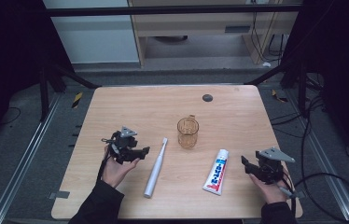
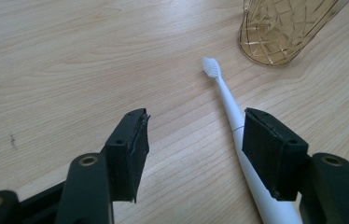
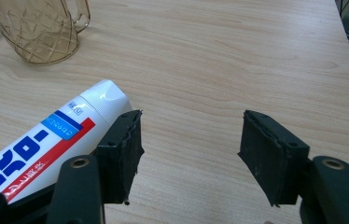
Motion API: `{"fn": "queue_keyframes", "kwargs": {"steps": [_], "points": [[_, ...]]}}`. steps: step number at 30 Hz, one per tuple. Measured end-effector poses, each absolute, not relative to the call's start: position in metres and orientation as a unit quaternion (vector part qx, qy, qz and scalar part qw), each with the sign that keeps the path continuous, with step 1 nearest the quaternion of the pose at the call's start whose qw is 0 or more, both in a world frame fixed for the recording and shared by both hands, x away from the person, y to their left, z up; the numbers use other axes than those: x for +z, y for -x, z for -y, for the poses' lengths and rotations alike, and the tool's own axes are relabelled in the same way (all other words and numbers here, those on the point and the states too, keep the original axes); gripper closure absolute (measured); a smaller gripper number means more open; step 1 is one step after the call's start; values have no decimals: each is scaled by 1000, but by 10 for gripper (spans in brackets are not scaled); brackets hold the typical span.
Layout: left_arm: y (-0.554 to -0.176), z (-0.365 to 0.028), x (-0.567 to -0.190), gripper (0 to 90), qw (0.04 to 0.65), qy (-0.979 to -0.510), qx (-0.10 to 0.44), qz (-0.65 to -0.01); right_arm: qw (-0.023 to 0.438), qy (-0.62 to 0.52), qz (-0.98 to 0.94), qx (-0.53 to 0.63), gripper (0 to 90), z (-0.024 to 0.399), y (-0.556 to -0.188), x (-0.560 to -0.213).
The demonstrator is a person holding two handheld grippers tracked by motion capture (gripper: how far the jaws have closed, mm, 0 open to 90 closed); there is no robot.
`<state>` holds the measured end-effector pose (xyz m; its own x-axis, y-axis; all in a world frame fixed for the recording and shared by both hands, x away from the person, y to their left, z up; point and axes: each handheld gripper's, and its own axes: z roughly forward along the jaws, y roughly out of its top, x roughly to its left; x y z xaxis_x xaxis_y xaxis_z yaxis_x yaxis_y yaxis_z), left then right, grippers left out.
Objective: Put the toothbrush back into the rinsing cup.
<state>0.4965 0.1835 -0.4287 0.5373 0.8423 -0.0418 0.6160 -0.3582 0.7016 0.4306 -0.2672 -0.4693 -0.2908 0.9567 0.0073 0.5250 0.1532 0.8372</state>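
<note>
**Two released claws beside a toothbrush, a toothpaste tube and a cup**

In your left claw view, the far jaw covers part of the white electric toothbrush (image 2: pixel 225 100), and the frame cuts off its handle end and the top of the amber patterned plastic cup (image 2: pixel 284 28). In your right claw view, the near jaw hides part of the white toothpaste tube with red and blue print (image 3: pixel 46 140).

Count: one toothbrush, one tube, one cup, two claws. Your left claw (image 1: pixel 140 150) is released, nothing between its jaws, with the toothbrush lying just beside it on the light wooden table (image 1: pixel 130 102). Your right claw (image 1: pixel 245 164) is likewise released, empty, near the tube.
</note>
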Motion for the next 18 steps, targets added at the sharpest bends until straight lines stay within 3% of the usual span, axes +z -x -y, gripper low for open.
{"fn": "queue_keyframes", "kwargs": {"steps": [18], "points": [[-503, -153, -434, 423, 323, -826, 148, -437, 278, -523, -709, 383, 387, 269, -432, -469]]}}
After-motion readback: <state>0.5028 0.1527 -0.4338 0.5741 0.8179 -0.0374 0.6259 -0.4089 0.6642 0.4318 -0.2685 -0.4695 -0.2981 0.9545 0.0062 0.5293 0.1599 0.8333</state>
